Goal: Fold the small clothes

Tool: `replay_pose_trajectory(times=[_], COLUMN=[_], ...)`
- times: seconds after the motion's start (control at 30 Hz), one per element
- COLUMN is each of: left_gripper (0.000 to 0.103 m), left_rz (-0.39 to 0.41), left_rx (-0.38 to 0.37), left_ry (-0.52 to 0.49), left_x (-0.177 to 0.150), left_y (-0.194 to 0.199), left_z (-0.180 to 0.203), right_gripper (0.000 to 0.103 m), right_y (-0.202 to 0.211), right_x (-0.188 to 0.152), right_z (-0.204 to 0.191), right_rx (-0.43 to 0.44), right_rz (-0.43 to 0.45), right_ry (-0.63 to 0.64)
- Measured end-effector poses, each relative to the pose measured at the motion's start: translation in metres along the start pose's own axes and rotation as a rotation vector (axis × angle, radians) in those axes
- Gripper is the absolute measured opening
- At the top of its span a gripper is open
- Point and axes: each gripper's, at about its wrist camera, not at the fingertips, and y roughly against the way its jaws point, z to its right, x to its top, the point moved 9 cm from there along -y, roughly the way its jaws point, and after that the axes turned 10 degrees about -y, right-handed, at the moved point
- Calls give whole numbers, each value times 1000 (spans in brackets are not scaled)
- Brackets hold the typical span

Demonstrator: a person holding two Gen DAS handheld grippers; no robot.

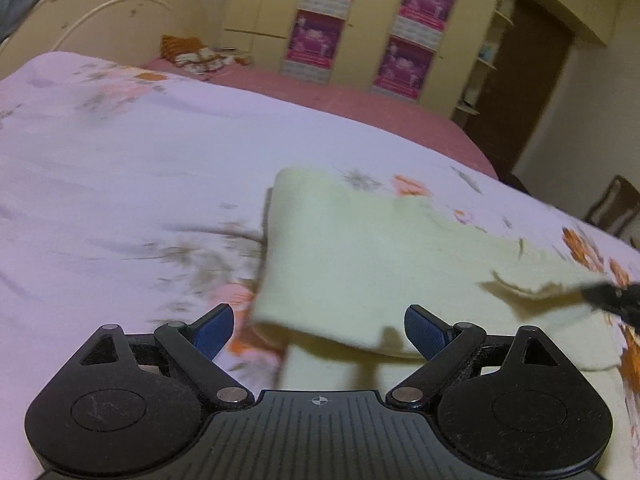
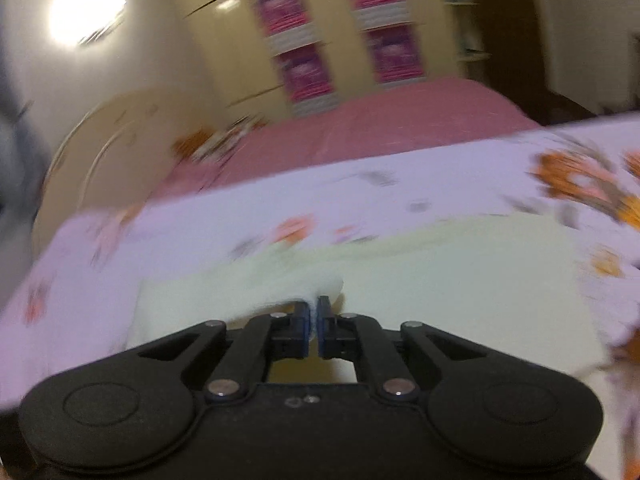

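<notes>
- Left gripper (image 1: 319, 330): fingers spread wide, nothing held, at lower centre.
- Cloth (image 1: 360, 256): pale, part-folded on the bedsheet (image 1: 120, 160), centre-right.
- Right gripper (image 2: 315, 322): clenched on a cloth edge; it should be drawn across low and taut.

two wrist views, low over the bed

both look forward along their fingers, close above the floral sheet (image 1: 120, 152), sharing the pale cloth (image 2: 440, 280) and postered wardrobe (image 1: 360, 20).
</notes>
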Motion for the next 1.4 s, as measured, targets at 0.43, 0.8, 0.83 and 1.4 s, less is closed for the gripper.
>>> replay_pose_trajectory(times=[0.43, 0.8, 0.83, 1.4], left_gripper=[92, 60, 59, 34], left_rz=[-56, -11, -7, 10], left_rx=[8, 75, 78, 29], left_ry=[46, 16, 8, -35], left_x=[5, 5, 5, 9], left_y=[-21, -25, -25, -24], left_z=[0, -13, -12, -8], right_gripper=[47, 13, 14, 13], right_y=[-4, -2, -2, 0], right_x=[-10, 21, 20, 13], right_z=[36, 72, 79, 100], right_rx=[-146, -119, -136, -239], right_rz=[-20, 28, 22, -1], right_ry=[167, -100, -113, -6])
